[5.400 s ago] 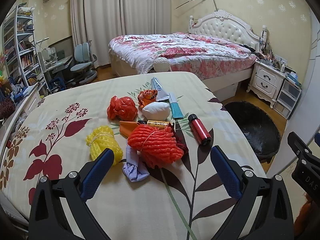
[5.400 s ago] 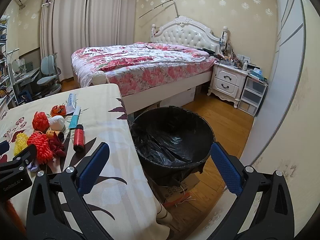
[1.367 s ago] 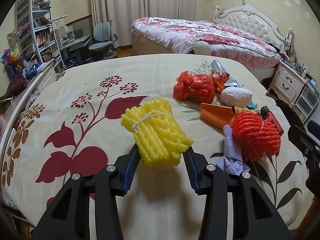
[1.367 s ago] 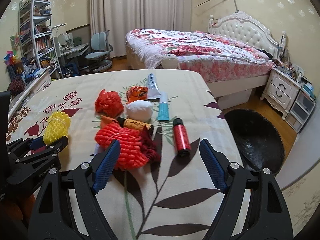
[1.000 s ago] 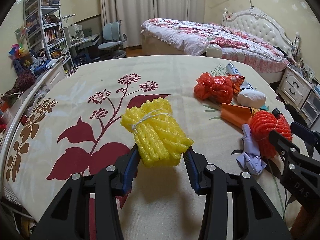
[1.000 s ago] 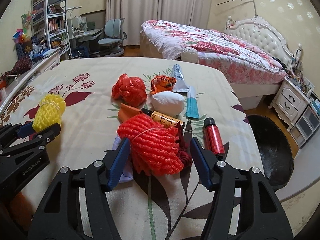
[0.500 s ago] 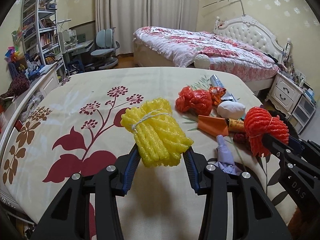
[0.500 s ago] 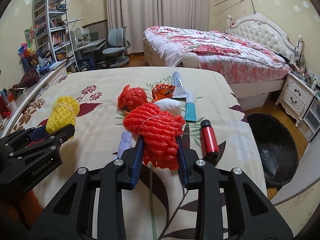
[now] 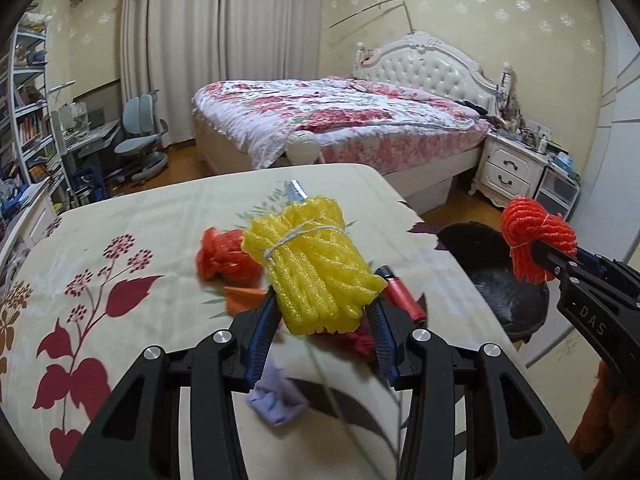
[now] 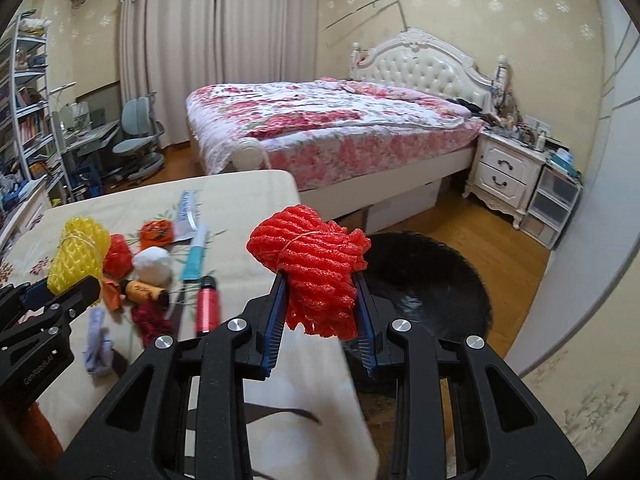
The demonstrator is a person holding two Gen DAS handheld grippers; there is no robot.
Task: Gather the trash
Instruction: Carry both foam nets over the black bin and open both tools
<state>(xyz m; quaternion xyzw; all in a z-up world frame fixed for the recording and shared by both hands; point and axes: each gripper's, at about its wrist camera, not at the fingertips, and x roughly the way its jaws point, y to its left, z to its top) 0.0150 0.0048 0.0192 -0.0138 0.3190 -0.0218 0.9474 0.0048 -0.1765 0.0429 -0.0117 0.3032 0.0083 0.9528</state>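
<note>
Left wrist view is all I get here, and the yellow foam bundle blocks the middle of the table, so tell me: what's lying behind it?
Observer: A white crumpled ball, with a teal packet lying beside it.
Operator: Is the red bundle over the bin yet?
Observer: Looks so: in the right wrist view the red foam bundle, clamped in the right gripper, sits in front of the black trash bin, past the table edge.
Operator: Anything near my left gripper I can't see?
Observer: An orange-brown bottle lies just right of the left gripper, which holds the yellow foam bundle.
</note>
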